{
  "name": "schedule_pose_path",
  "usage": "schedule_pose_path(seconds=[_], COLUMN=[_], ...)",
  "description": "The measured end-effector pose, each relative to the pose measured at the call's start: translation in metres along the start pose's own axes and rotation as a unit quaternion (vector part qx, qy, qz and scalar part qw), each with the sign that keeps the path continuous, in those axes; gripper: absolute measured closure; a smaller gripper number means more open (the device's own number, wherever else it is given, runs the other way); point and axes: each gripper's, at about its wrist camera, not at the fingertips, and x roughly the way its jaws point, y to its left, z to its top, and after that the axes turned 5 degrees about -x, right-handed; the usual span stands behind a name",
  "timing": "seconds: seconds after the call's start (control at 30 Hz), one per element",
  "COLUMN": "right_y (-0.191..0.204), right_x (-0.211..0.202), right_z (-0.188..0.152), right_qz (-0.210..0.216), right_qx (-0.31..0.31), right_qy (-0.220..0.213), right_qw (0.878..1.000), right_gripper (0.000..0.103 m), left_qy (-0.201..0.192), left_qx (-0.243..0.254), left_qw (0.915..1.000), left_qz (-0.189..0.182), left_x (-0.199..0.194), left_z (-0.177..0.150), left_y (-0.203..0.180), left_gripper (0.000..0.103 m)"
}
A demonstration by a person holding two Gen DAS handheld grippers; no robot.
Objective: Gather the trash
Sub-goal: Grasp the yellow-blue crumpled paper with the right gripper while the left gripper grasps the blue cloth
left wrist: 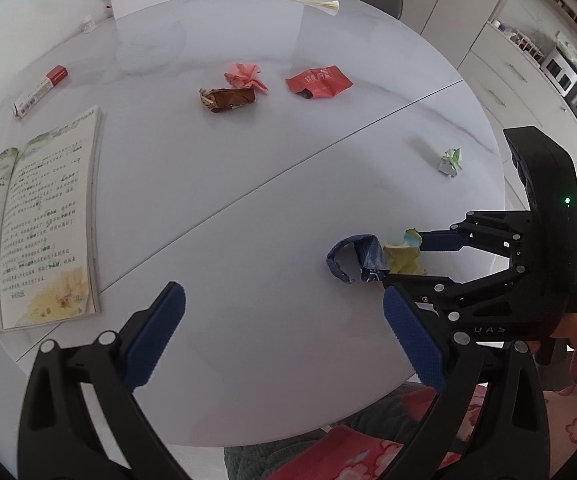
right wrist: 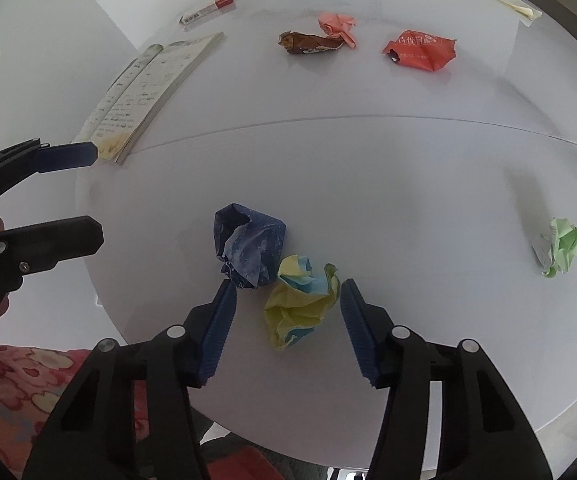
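- We find the yellow-and-blue paper wad (right wrist: 302, 304) lying on the white bench (right wrist: 368, 184), close to its near edge, with the dark blue paper wad (right wrist: 248, 248) touching it on the left.
- The right gripper (right wrist: 288, 320) points steeply down at it; its jaws straddle the yellow-and-blue wad. The right pad sits at the paper's edge, the left pad stands clear, so we record no clamp.
- The left gripper (left wrist: 284, 332) hangs over bare bench left of the wads, tilted down, jaws wide apart and empty.
- Further off: a green wad (right wrist: 560, 246) to the right; a pink wad (right wrist: 338, 28), brown wrapper (right wrist: 312, 42) and red wrapper (right wrist: 420, 54) across the seam; an open book (right wrist: 148, 92) at left.
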Motion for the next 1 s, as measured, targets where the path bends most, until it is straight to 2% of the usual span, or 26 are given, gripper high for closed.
schedule_pose_path(seconds=[0.13,0.23,0.4,0.63,0.7,1.0], right_y=[0.005,0.010,0.008,-0.017,-0.028,-0.059], right_x=[0.004,0.008,0.006,-0.011,-0.018,-0.043], right_z=[0.000,0.000,0.003,0.003,0.001,-0.006], right_qz=[-0.008,-0.018,-0.024,-0.020,-0.027,-0.047], right_qx=[-0.035,-0.065,-0.087,-0.040,-0.021,0.042], right_qy=[0.003,0.009,0.008,-0.004,-0.008,-0.026], right_qw=[0.999,0.998,0.996,0.999,0.999,0.998], right_gripper=[0.058,0.074,0.078,0.078,0.078,0.078], left_qy=[-0.002,-0.003,-0.001,0.009,0.012,0.034], left_qx=[-0.002,-0.007,-0.006,0.018,0.025,0.034], left_qw=[1.0000,1.0000,0.9999,0.9994,0.9993,0.9987], left_qz=[0.001,0.001,-0.009,-0.028,-0.025,-0.019], left_x=[0.001,0.002,0.012,0.039,0.050,0.081], left_z=[0.000,-0.001,0.000,0.007,0.011,0.015], left_y=[0.000,0.000,-0.008,-0.035,-0.043,-0.054], left_gripper=[0.008,0.008,0.008,0.010,0.013,0.048])
